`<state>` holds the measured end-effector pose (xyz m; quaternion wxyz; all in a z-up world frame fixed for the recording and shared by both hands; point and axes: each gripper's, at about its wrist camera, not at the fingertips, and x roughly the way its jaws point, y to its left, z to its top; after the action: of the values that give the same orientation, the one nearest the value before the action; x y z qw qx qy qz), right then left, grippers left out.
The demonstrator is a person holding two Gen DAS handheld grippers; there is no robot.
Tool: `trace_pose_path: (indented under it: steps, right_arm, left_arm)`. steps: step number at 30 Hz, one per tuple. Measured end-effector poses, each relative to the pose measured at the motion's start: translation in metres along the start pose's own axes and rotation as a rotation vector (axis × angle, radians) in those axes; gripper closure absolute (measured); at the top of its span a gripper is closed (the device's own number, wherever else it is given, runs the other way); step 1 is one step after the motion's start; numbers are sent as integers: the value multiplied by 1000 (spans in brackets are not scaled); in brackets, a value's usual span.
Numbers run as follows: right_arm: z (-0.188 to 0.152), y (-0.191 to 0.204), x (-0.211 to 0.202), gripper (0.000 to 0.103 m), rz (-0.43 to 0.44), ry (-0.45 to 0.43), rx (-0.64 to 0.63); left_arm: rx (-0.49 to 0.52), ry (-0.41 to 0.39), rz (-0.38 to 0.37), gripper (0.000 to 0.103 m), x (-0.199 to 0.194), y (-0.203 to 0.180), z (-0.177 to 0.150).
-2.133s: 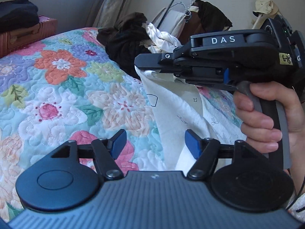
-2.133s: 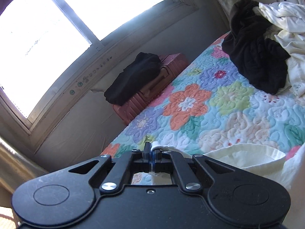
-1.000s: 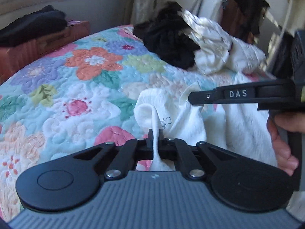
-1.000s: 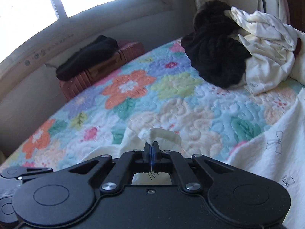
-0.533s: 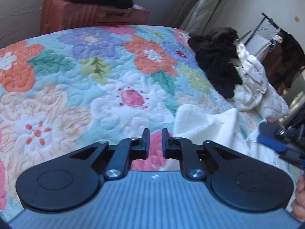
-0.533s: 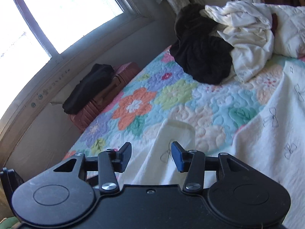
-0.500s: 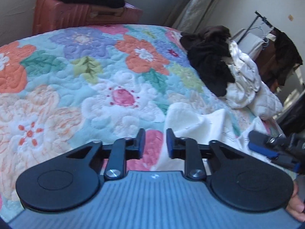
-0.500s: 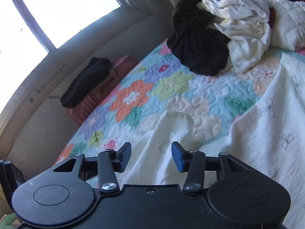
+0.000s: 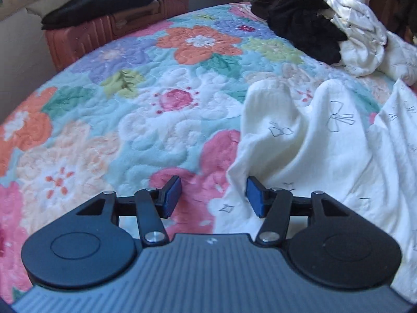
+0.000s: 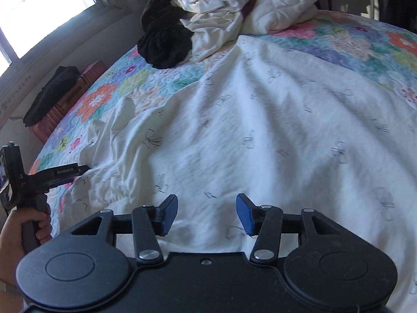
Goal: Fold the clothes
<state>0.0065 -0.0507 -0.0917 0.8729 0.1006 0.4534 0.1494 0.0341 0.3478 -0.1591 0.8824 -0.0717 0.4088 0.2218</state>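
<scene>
The left gripper [image 10: 78, 169], lettered "Gambook AI", and right gripper [image 10: 207, 214] gape empty over the garment [image 10: 260, 130], having just opened.

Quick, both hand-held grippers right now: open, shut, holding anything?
Left hand-held gripper: jaws just opened, holding nothing; white garment edge lies by its right pad.
Right hand-held gripper: open, empty, above the white garment.

Both hand-held grippers [image 9: 212, 195] [image 10: 207, 215] agape, empty

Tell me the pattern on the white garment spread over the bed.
Small dark line-drawn bows on the white garment; clearest in the left wrist view.
</scene>
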Motion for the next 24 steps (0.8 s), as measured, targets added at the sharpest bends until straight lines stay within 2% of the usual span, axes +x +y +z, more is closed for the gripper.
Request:
trace_pose_path:
  steps: [2, 4, 8, 13, 18, 20, 22, 24]
  right_arm:
    - [-9, -25, -30, 46, -16, -12, 33]
    - [-19, -47, -57, 38, -28, -29, 56]
    - [-43, -76, -91, 38, -71, -59, 55]
    - [-64, -87, -137, 38, -20, -97, 54]
    - [-74, -82, -187, 38, 60, -82, 21]
    - [-79, -80, -209, 38, 106, -64, 19]
    - [-86, -77, -226, 38, 127, -38, 6]
    - [-96, -75, -237, 35, 146, 0, -20]
  left_arm:
    - [7, 2, 90, 51, -8, 8, -1]
    - [-17, -10, 81, 51, -23, 19, -3]
    - [-32, -59, 37, 50, -64, 26, -6]
    - [27, -139, 24, 47, -126, 19, -17]
    - [145, -176, -34, 43, -190, 14, -35]
    - [215, -198, -23, 34, -216, 11, -39]
    - [284, -213, -3, 31, -236, 9, -45]
    - [362, -194, -23, 30, -254, 5, -54]
